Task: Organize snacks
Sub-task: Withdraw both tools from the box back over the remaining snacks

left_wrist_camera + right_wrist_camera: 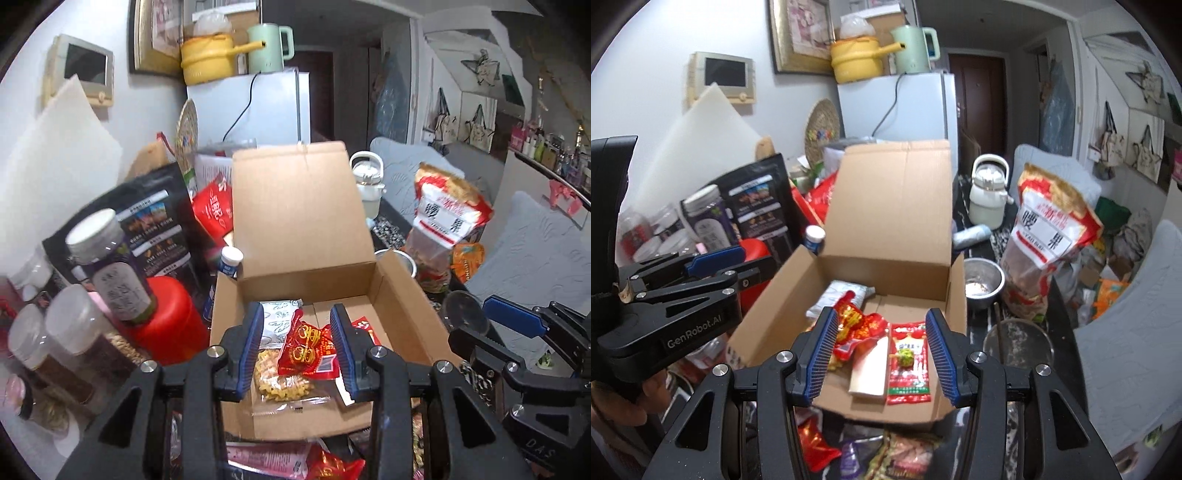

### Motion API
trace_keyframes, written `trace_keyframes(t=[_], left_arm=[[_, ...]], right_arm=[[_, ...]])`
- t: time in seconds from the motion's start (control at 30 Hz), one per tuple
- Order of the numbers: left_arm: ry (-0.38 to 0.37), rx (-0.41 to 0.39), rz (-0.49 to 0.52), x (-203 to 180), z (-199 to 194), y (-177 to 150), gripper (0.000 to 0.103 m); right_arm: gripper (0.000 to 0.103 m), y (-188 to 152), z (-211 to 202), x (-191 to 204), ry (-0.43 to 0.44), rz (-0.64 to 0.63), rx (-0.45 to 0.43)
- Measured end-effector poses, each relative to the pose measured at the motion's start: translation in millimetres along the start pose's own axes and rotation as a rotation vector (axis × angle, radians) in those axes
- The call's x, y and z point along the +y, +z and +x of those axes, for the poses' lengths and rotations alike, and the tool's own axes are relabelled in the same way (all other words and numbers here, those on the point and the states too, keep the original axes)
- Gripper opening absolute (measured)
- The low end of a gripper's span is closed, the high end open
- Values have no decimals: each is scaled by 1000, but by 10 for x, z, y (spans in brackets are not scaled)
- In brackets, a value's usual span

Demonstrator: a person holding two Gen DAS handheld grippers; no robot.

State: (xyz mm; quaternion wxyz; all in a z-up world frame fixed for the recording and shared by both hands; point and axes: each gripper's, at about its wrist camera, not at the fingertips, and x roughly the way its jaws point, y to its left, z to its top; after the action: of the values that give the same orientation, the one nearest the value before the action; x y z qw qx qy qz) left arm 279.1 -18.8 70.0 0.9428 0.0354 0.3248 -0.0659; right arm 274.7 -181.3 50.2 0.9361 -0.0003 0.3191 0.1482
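Note:
An open cardboard box (402,295) stands in the middle with its lid flap upright. Inside lie a red packet (310,350), a clear bag of yellow snacks (280,384) and a white patterned packet (277,317). My left gripper (297,332) hovers above the box's near edge, jaws slightly apart and empty. In the right wrist view the box (768,306) also holds a red sachet with a green picture (908,362) and a cream carton (870,369). My right gripper (882,332) hangs over them, open and empty. Each gripper shows at the other view's edge.
A large cashew bag (1049,229), a metal bowl (982,280), a strainer (1015,343) and a white kettle (988,195) stand right of the box. Left are a red canister (166,321) and jars (110,266). Loose packets (812,443) lie in front.

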Motion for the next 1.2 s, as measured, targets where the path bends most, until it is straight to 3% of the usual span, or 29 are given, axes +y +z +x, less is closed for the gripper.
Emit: trace_keyframes(t=[0.27, 0.53, 0.67, 0.8, 1.2], left_arm=[[-42, -55, 23, -52, -542, -155, 37], [-67, -62, 47, -98, -866, -403, 38], [-66, -94, 54, -124, -1046, -557, 74], [-50, -138, 72, -150, -1219, -697, 76], [-99, -78, 71, -174, -1323, -1109, 76]], right_arm=[[54, -155, -528, 148, 2, -24, -81], [61, -401, -934, 225, 4, -21, -127], [62, -556, -1097, 294, 0, -25, -139], [63, -699, -1192, 352, -9, -34, -140], [63, -1160, -1255, 393, 11, 15, -78]])
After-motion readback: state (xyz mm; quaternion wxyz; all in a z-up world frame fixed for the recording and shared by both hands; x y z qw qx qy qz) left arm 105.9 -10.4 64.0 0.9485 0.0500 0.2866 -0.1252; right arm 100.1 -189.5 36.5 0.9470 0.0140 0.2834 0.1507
